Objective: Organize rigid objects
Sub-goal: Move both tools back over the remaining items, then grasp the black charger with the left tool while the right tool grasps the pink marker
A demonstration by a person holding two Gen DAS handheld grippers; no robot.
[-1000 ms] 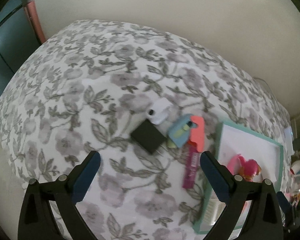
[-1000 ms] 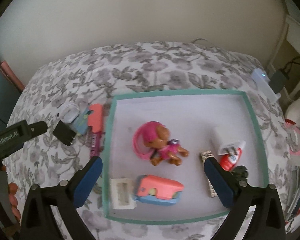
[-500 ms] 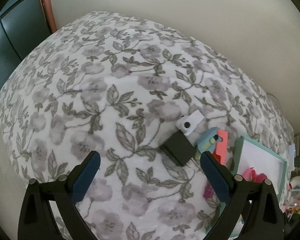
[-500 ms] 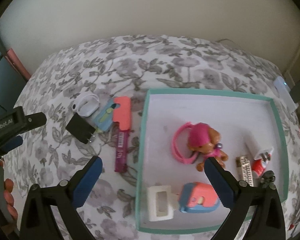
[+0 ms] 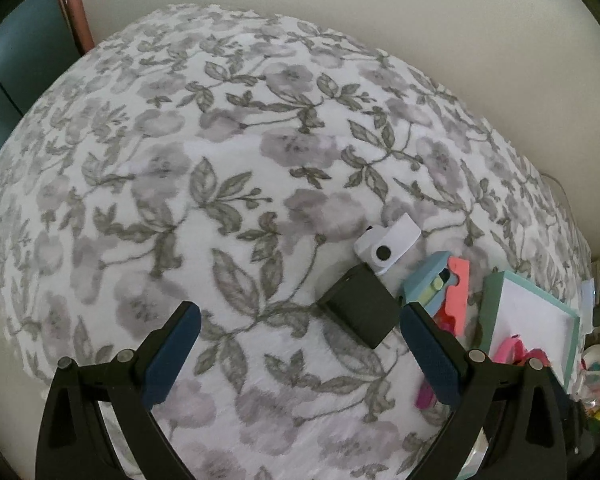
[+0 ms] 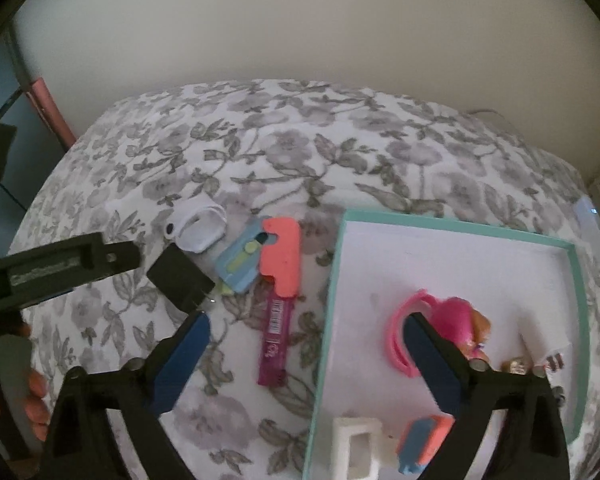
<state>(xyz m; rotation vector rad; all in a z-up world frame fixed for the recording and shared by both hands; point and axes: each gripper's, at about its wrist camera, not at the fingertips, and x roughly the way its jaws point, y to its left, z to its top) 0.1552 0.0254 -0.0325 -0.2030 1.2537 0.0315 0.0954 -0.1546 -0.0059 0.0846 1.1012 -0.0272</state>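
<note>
A home, seemingly a bedroom: I work over a soft floral-printed blanket [image 5: 228,200] set against a plain cream wall [image 6: 300,40]. A child's pink-haired toy figure [image 6: 466,326] lies in a teal-rimmed tray [image 6: 440,224], and a charger cable [image 6: 480,112] trails by the wall.

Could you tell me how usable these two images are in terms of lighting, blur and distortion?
Left wrist view: dim, soft light, strong fisheye bending of the floral cover, black block sharp. Right wrist view: equally dim, left claw slightly blurred, its lettering unreadable, teal tray warped.
</note>
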